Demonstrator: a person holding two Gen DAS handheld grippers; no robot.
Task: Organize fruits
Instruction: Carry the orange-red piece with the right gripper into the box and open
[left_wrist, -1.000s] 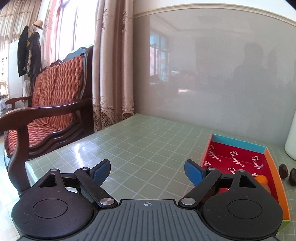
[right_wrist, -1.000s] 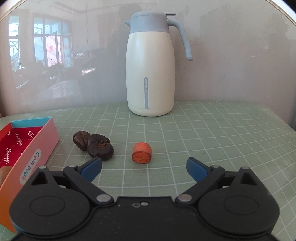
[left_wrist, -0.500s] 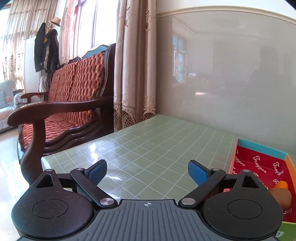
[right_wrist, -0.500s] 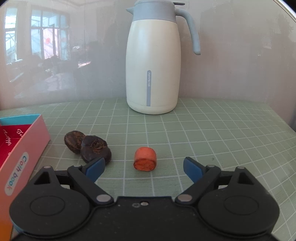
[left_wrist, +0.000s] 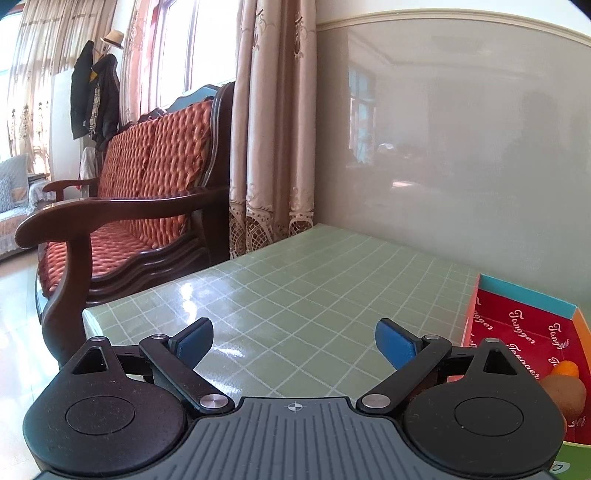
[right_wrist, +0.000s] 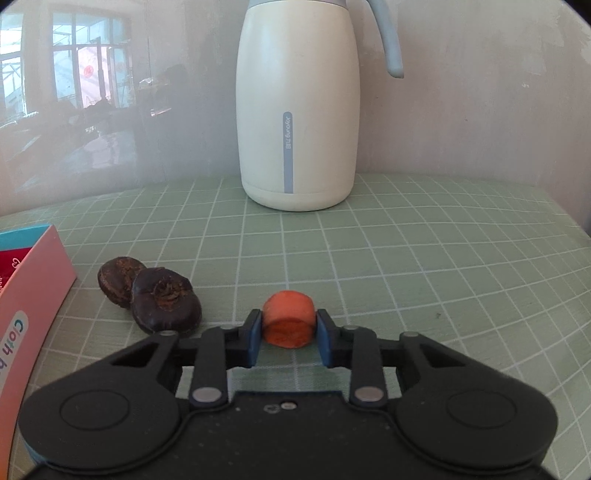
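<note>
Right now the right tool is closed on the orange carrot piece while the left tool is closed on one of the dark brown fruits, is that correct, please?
Not quite: the left tool is open and holds nothing, as the left wrist view shows. The right tool is indeed closed on the carrot piece.

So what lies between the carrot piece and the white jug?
Nothing: in the right wrist view only bare green tablecloth runs from the carrot piece to the jug.

orange carrot piece (right_wrist: 289, 319), green checked tablecloth (right_wrist: 406, 258), cream jug (right_wrist: 297, 110).
</note>
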